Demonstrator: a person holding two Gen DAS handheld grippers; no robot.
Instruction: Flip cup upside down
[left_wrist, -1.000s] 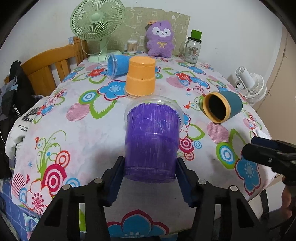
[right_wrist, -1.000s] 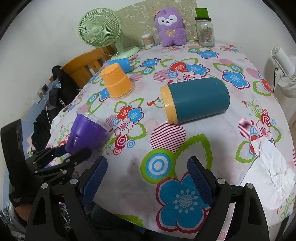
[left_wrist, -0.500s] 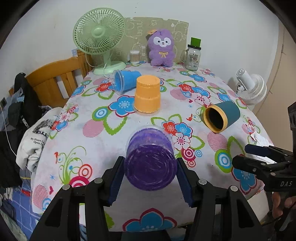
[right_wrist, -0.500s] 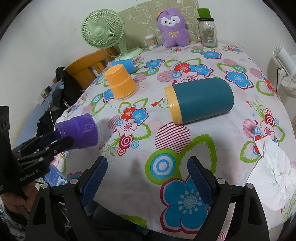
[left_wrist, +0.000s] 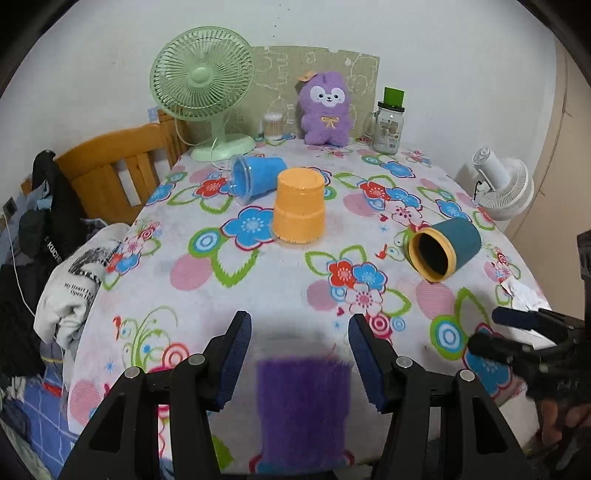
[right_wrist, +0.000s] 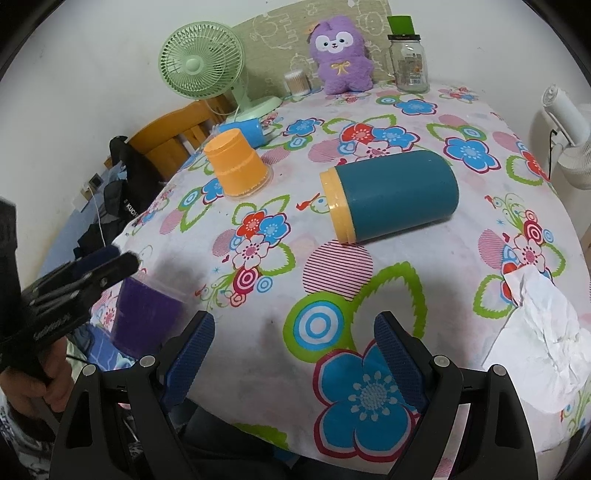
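A purple cup (left_wrist: 303, 410) shows blurred below my left gripper (left_wrist: 300, 363), near the table's front edge, with gaps to both fingers. The left gripper is open. In the right wrist view the purple cup (right_wrist: 146, 317) sits under the left gripper (right_wrist: 110, 264) at the table's near-left edge; whether it rests on the table or is in the air I cannot tell. My right gripper (right_wrist: 293, 350) is open and empty over the front of the table.
An orange cup (left_wrist: 299, 210) stands upside down mid-table. A blue cup (left_wrist: 255, 177) and a teal cup with a yellow rim (left_wrist: 441, 253) lie on their sides. A green fan (left_wrist: 203, 81), plush toy (left_wrist: 325, 107), jar (left_wrist: 388, 123) stand at the back. Crumpled paper (right_wrist: 543, 332) lies at the right.
The left gripper has opened and let go of the purple cup. The cup has dropped from between the fingers toward the table's front edge, and the gripper sits higher.
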